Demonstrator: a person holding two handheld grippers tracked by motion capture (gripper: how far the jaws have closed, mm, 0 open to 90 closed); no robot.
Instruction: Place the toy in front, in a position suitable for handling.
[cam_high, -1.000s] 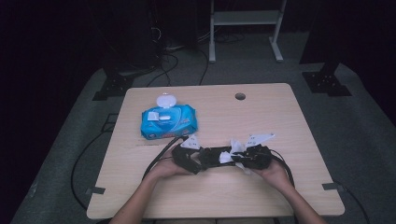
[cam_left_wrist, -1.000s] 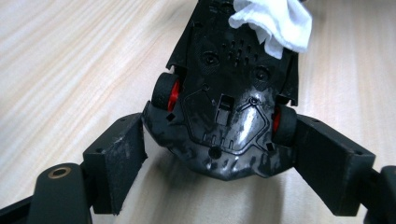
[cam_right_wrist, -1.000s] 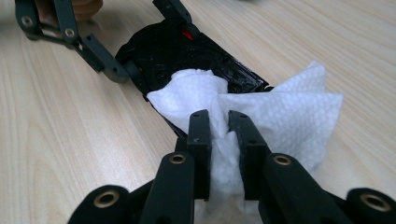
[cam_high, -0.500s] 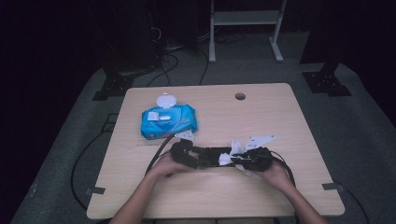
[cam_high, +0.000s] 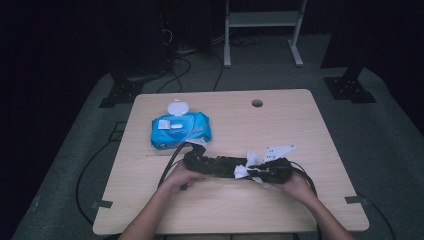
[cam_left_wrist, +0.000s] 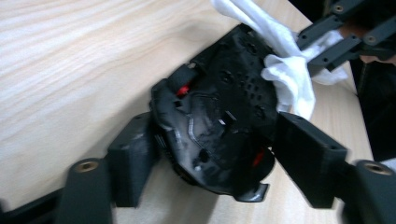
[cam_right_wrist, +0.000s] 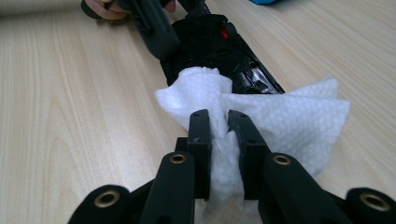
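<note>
Two grippers meet over a black device that lies on the wooden table, just in front of the blue wipes pack whose white lid stands flipped up. The left gripper straddles the device's near end in the left gripper view; its jaws have just been closing, with the black body between them, and the pads look to be touching its sides, though I cannot tell how firmly they press. The right gripper is clamped tight on a crumpled white wipe, which bunches up between its jaws. The wipe rests against the far end of the device, on the side away from the pack, and spreads onto the table beside it.
</note>
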